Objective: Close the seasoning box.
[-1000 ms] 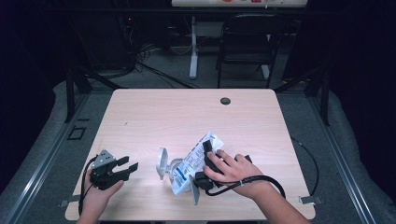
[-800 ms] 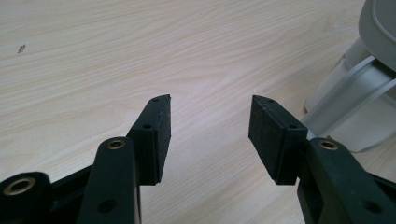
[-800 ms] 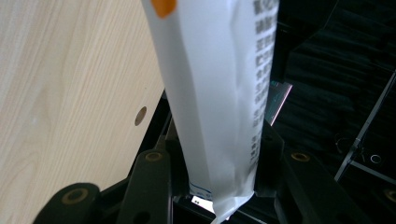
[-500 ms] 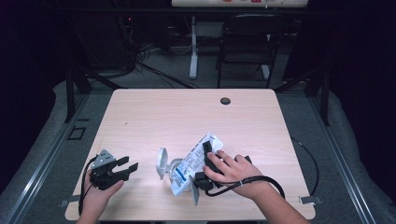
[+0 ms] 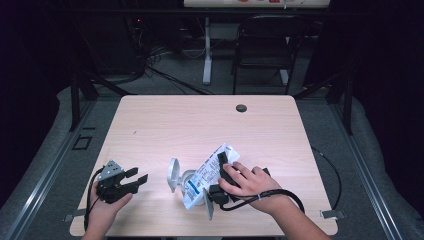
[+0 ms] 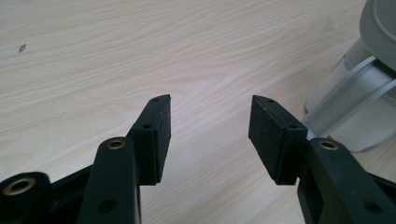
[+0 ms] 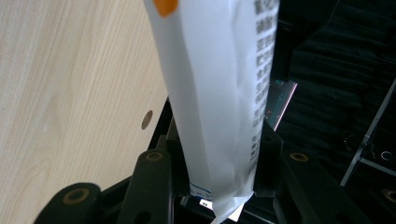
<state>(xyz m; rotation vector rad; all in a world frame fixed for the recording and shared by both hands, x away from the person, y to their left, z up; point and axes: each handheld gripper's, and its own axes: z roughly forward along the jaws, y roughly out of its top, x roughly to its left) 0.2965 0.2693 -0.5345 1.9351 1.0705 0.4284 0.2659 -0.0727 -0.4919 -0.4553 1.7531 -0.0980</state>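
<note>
A white pouch (image 5: 202, 177) with blue print lies tilted over a pale grey plastic container (image 5: 186, 179) whose round lid (image 5: 173, 175) stands open, near the table's front edge. My right gripper (image 5: 221, 164), held by a hand, is shut on the pouch's upper end. In the right gripper view the pouch (image 7: 219, 84) rises between the two jaws of that gripper (image 7: 217, 156), its printed side to the right. My left gripper (image 5: 138, 177) rests at the front left, open and holding nothing, its jaws pointing at the container. In the left gripper view that gripper (image 6: 210, 128) is spread, with the container (image 6: 355, 98) beyond its right jaw.
The light wooden table (image 5: 200, 125) has a dark round cable hole (image 5: 241, 108) near its far edge. A black cable (image 5: 280, 195) loops from my right gripper across the front right. A chair (image 5: 262, 45) and a desk leg (image 5: 206, 50) stand on the dark floor beyond.
</note>
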